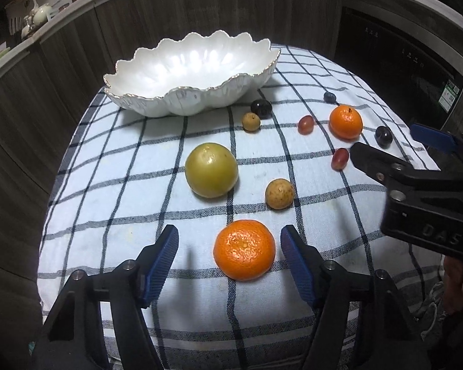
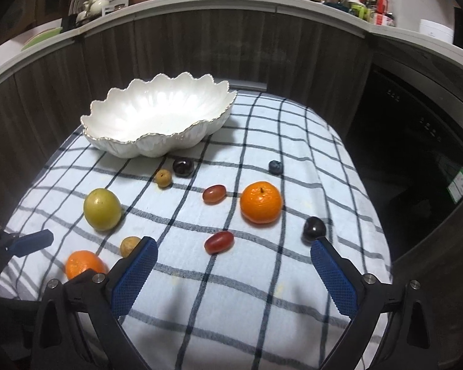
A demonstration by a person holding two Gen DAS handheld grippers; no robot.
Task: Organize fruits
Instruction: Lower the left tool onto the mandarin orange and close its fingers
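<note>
Left wrist view: the open left claw (image 1: 229,245) straddles a near tangerine (image 1: 244,249), untouched; right claw (image 2: 233,254) open, both nearer than the white bowl (image 1: 145,98).

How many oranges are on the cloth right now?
2. One orange lies near the front edge, between the left gripper fingers, untouched. The other orange sits farther back on the right, beside a red grape. None in the bowl.

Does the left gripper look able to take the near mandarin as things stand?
Probably yes. The near mandarin lies alone on the cloth between the left gripper's open fingers, with a gap on each side and nothing in the way.
</note>
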